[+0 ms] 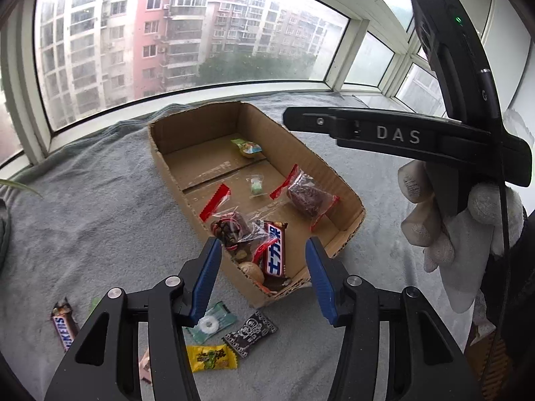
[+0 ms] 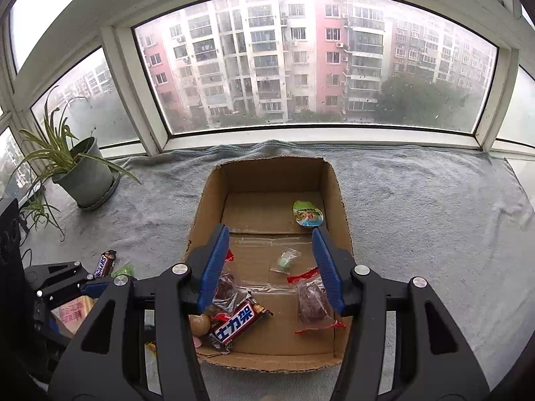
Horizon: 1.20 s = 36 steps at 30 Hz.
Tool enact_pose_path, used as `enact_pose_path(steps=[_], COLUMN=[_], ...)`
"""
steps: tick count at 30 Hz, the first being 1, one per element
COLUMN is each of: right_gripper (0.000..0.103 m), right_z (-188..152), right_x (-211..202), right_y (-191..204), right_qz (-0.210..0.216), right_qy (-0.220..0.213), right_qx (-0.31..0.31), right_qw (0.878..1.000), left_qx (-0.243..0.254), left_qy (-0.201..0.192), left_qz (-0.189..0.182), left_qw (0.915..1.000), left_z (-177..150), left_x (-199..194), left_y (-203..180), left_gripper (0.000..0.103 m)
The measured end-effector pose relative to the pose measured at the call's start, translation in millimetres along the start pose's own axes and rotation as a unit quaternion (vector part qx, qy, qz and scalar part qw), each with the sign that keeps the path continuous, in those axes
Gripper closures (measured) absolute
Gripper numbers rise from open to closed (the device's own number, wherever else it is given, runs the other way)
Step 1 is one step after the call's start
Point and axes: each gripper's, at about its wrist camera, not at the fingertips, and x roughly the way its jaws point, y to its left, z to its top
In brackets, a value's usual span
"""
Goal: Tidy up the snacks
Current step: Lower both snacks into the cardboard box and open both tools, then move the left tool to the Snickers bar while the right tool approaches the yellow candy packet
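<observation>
snickers bar (image 1: 63, 328) on towel (image 1: 83, 207), label "snickers" readable.

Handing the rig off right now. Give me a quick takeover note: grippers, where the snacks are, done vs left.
Left gripper: open, empty, over the box's near end.
Right gripper: open, empty, above the cardboard box.
In the box: Snickers bar, two clear red-edged bags, small green candy, green-lidded cup, a round brown piece.
Left on the grey towel: second Snickers, mint packet, black-patterned packet, yellow packet, and a pink one partly hidden by the left gripper.
</observation>
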Motion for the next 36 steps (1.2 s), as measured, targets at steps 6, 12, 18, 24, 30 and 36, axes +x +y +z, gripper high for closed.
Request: enact_pose_path(steps=[6, 12, 18, 24, 30, 36], right_gripper=[0.037, 0.037, 0.038, 0.06, 0.062, 0.068], right_z=[-17.4, -50.0, -89.5, -114.8, -122.8, -127.5], right_x=[-31.7, -49.9, -37.8, -4.3, 27.2, 51.1], right_y=[22.3, 56.7, 100.0, 125.9, 138.2, 139.1], right_qz=[0.022, 0.062, 0.129, 0.146, 0.131, 0.119], right_qy=[-0.019, -0.016, 0.045, 0.106, 0.142, 0.165], right_qx=[-0.002, -0.012, -0.05, -0.088, -0.126, -0.14], right_qw=[1.0, 0.998, 0.989, 0.98, 0.973, 0.969], left_qx=[-0.031, -0.078, -0.1, -0.122, -0.136, -0.14], left_qy=[-0.018, -0.038, -0.034, -0.016, 0.01, 0.03], left_qz=[0.023, 0.054, 0.087, 0.103, 0.102, 0.098], left_qw=[0.9991, 0.9947, 0.9906, 0.987, 0.9855, 0.9848], left_z=[-9.7, -20.6, -36.1, -53.5, -69.1, -76.0], left_x=[-36.0, -67.1, -78.3, -73.1, -59.0, -46.7], left_y=[39.0, 86.0, 119.8, 143.0, 154.3, 159.5], left_gripper=[0.052, 0.052, 0.052, 0.052, 0.052, 0.052])
